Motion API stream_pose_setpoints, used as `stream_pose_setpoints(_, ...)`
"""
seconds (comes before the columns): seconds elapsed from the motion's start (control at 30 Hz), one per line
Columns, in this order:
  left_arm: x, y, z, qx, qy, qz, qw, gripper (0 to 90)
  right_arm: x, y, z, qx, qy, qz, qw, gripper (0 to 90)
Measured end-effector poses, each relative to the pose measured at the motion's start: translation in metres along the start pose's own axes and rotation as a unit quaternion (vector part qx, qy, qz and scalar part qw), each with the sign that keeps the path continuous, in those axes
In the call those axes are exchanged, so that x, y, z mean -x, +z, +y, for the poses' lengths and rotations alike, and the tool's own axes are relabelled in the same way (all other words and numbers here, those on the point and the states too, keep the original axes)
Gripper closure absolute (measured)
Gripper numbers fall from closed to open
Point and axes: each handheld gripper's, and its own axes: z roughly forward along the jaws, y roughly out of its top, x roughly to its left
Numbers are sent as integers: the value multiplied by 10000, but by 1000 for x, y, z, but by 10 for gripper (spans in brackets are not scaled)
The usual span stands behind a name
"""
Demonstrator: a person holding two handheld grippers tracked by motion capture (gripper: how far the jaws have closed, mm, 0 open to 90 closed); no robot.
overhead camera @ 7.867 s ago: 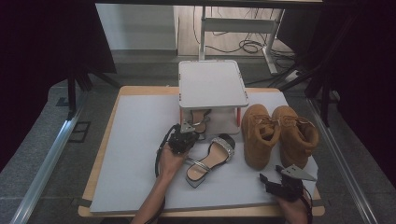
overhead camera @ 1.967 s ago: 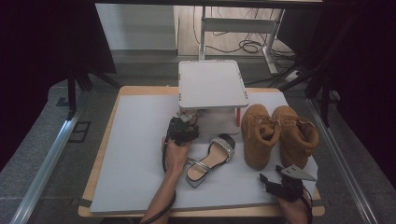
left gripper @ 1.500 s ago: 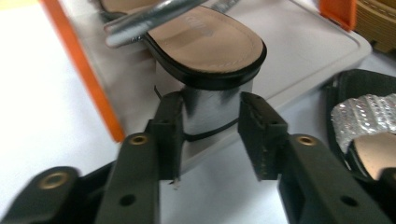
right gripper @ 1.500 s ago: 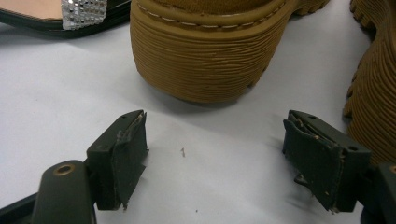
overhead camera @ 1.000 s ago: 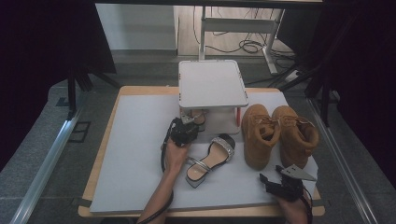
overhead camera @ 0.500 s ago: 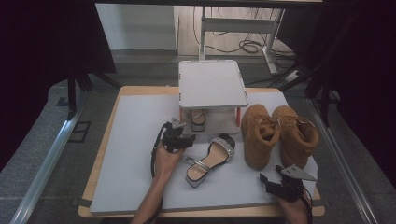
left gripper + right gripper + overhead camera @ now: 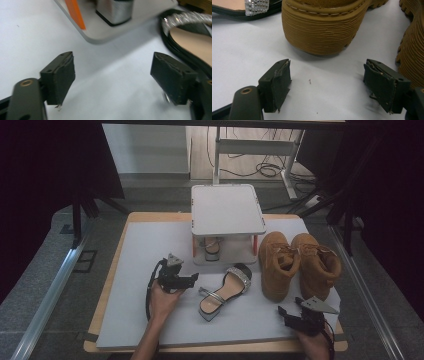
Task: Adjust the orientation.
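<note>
Left claw [image 7: 192, 281] released, jaws just opening on nothing, beside a rhinestone-strapped sandal [image 7: 224, 293]; right claw [image 7: 283, 314] released before ribbed tan boot soles [image 7: 324, 35].

The high view looks down the table [image 7: 150, 250]; both gripper views skim it closely, sharing the sandal [image 7: 225, 290].

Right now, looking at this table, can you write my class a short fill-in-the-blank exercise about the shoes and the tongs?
1. One sandal stands on the lower shelf of the small white ____.
2. The other sandal lies on the table between the left tongs and the pair of tan ____.
3. The right tongs are open and hold ____.

Missing words: rack; boots; nothing
</note>
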Motion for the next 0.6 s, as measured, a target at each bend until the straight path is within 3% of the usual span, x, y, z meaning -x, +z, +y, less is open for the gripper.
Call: stream_pose_setpoints(0.6,21,-39,-34,-35,282,-343,9990,132,0,0,0,-4,7,-3,10000,216)
